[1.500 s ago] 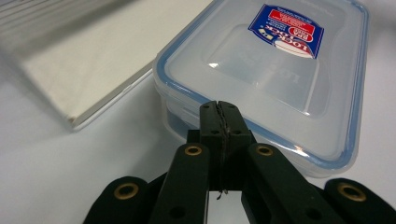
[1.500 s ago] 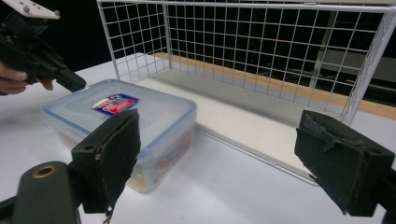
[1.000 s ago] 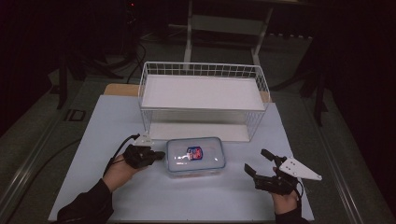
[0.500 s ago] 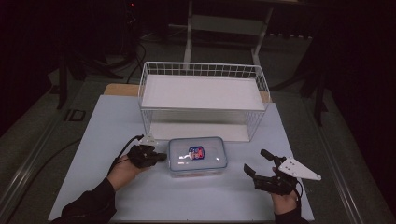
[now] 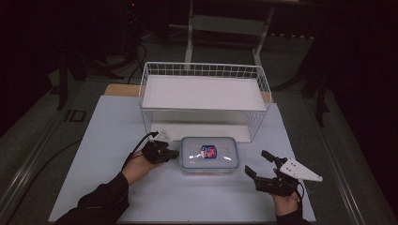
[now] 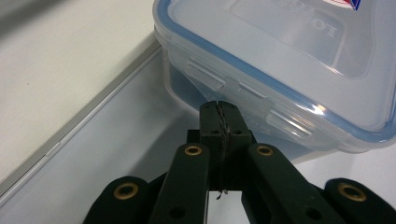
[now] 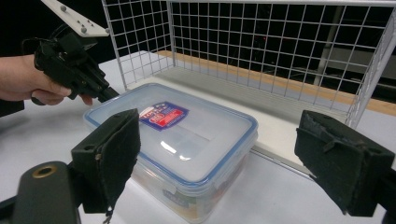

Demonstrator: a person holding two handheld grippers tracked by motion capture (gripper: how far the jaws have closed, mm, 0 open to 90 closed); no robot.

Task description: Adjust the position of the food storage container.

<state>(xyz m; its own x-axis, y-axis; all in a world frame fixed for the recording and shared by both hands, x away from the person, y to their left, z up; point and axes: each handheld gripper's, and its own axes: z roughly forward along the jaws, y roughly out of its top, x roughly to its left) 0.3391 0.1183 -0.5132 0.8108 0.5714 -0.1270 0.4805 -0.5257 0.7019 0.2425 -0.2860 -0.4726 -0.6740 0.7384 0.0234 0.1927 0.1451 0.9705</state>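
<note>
Stage judged: early, with the approach complete on one side and no grasp made.

Resting flat on the table, just in front of the wire basket and outside it: one clear plastic container, lid on, blue seal seated along every visible edge, sticker facing up. Not lifted, not tilted.

Left gripper: fully closed, pads pressed together with nothing between them. Positioned at the container's left short side, tips level with the side latch and just under its lower edge, as seen in the left gripper view. Touching or a hair apart: cannot tell. Latch flap apparently folded down against the wall, so judged not yet released.

Right gripper: wide open, holding nothing. Held near the container's right front corner but clear of it, jaws aimed across the lid toward the basket in the right gripper view.

Done so far, as judged from the layout:
- Container placed within reach of both hands.
- Closed left tips brought to the latch.

Left to do, as judged:
- Pry or flip the left latch with the closed tips.
- Repeat on any remaining latches; those on the far and right sides too unclear to rate.
- Bring in the right gripper to steady or grasp the container.
- Lift off the lid or move the container, basket interior apparently bare and ready.
</note>
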